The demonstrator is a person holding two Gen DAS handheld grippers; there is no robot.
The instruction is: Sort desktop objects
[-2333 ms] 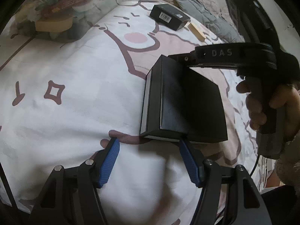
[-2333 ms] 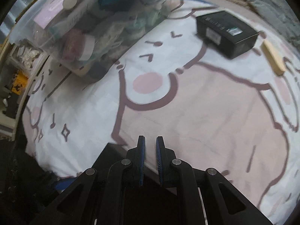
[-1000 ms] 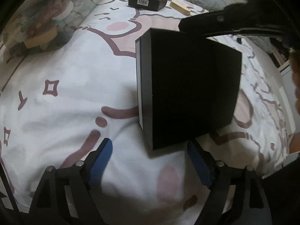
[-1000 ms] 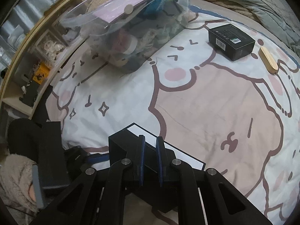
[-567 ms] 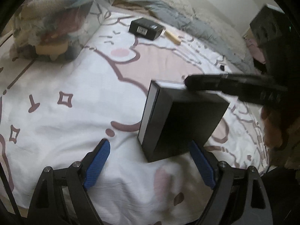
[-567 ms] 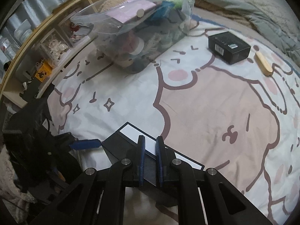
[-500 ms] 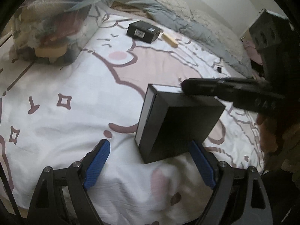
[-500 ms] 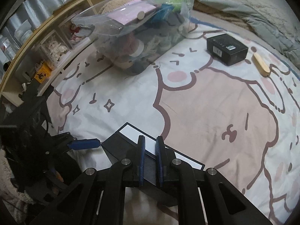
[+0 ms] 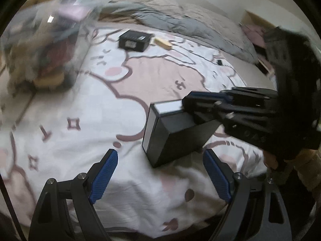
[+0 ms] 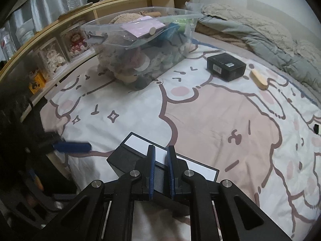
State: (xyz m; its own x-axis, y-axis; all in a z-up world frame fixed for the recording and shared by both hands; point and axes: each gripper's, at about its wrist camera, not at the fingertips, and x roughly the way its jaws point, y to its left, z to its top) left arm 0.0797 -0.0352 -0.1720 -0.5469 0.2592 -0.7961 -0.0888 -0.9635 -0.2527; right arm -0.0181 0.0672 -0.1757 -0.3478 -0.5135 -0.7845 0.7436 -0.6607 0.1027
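Observation:
A large black box [image 9: 176,132] with a white rim hangs tilted just above the cartoon-print sheet [image 9: 100,110]. My right gripper [image 10: 160,154] is shut on the box's upper wall [image 10: 140,140]; in the left wrist view it reaches in from the right [image 9: 200,102]. My left gripper [image 9: 159,157] stands wide open below the box, its blue pads [image 9: 104,166] clear of it on both sides. One of its blue fingers [image 10: 72,146] shows at the left of the right wrist view.
A clear bin [image 10: 140,46] full of things stands far left. Behind lie a smaller black box [image 10: 226,66], a wooden block [image 10: 259,79] and a grey quilt [image 10: 250,26]. A small black item [image 10: 316,128] lies at the right. A wooden shelf [image 10: 60,40] borders the bed.
The right gripper has carried the black box up and toward the bed's middle, tilting it. The left gripper has risen and drawn back from the box, still open.

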